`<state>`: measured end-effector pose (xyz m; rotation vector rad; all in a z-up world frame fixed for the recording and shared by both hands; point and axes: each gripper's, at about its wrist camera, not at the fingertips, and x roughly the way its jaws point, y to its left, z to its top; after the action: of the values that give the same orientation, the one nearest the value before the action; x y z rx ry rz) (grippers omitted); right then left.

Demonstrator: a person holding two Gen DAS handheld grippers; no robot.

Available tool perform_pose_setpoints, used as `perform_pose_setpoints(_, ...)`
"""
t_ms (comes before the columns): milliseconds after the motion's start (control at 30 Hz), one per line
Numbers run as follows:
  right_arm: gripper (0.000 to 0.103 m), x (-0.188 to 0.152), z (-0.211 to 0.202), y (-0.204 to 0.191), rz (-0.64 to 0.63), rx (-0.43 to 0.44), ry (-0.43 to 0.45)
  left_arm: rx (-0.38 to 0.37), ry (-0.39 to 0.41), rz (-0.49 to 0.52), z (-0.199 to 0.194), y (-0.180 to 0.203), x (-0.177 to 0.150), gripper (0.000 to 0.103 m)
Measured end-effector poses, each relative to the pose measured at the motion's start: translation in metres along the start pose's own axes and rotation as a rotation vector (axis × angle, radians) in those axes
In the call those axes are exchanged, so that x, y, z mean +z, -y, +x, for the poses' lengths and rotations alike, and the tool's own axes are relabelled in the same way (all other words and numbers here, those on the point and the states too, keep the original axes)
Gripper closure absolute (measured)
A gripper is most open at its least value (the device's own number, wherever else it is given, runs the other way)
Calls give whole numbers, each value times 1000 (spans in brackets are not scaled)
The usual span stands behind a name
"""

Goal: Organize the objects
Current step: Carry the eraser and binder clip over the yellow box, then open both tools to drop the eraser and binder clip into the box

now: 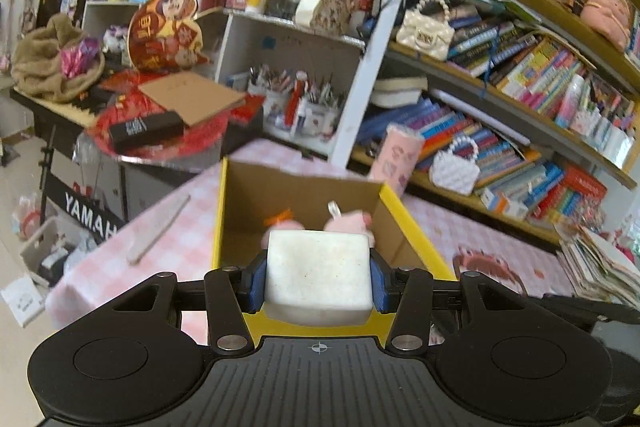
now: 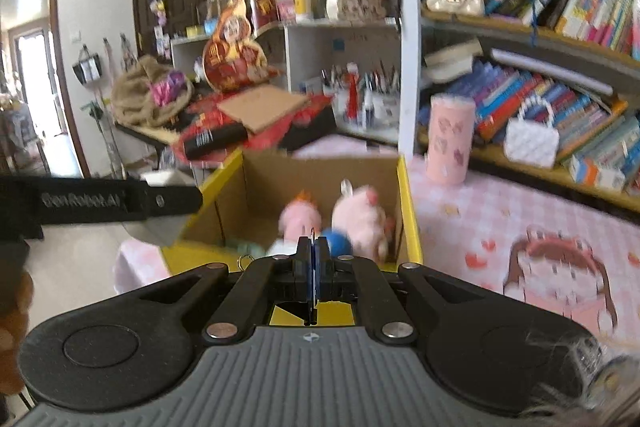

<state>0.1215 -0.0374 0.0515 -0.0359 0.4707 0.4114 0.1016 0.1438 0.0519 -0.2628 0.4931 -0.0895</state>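
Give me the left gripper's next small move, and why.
Probably ease forward and down over the box, then open. The left gripper is shut on a white block at the box's near edge, not yet inside. Pink plush toys already lie in the box, so the block likely belongs there too. The right gripper is shut, apparently empty.

The left gripper (image 1: 319,277) pointed somewhat downward, its blue pads (image 1: 258,281) pressed against both sides of a white block (image 1: 318,277). The right gripper (image 2: 314,267) tilted likewise, its jaws closed together, empty.
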Motion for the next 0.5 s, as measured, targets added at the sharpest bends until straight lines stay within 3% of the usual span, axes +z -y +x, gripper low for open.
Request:
perform_pose_setpoints(233, 101, 41, 37, 24, -37, 15, 57, 46, 36, 7, 35, 7, 18, 56)
perform_pose_setpoints(500, 100, 50, 107, 41, -11, 99, -77, 126, -90, 39, 86, 15, 6, 56)
